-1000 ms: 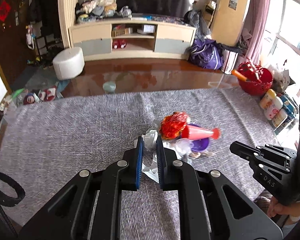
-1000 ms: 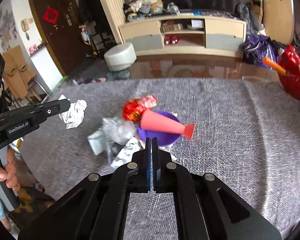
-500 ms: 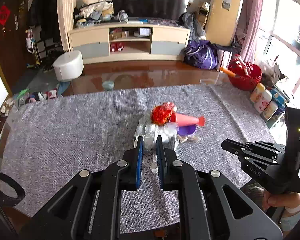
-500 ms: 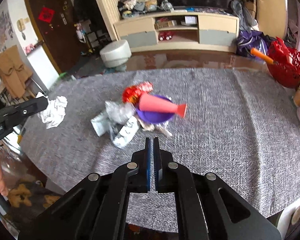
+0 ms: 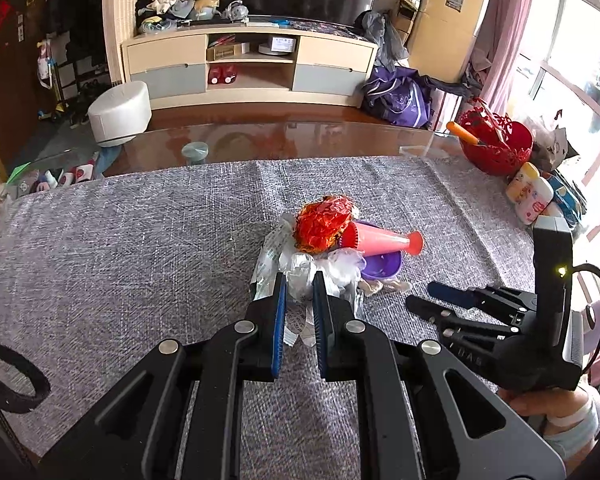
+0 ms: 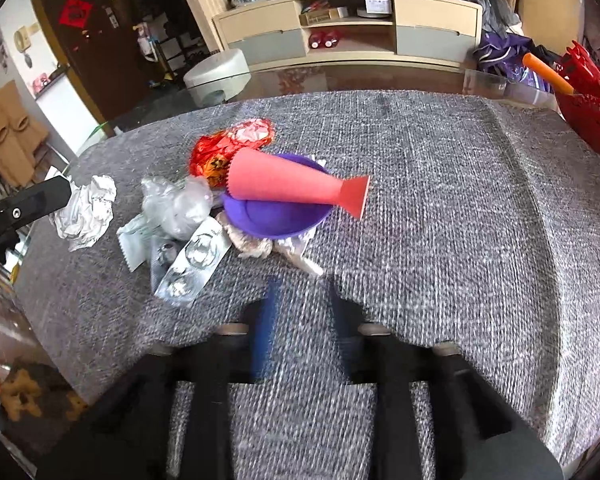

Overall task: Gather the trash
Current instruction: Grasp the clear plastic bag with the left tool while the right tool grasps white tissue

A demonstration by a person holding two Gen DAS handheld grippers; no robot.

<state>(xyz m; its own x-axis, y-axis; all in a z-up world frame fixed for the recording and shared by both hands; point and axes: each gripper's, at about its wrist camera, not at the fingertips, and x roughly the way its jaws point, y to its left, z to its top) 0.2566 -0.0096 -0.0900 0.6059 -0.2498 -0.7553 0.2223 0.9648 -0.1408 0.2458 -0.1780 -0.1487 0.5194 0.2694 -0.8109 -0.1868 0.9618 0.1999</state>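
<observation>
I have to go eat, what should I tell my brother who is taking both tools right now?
Left tool: shut on a crumpled paper, held left of the pile.
Right tool: open, empty, blurred, over the grey cloth just in front of the pile.
Pile mid-table: red foil wrapper, pink cone lying across the purple bowl, clear plastic, silver packets.
Done: one piece gripped.
Left: drop it off, though no bin is in view, then gather the rest.
</observation>
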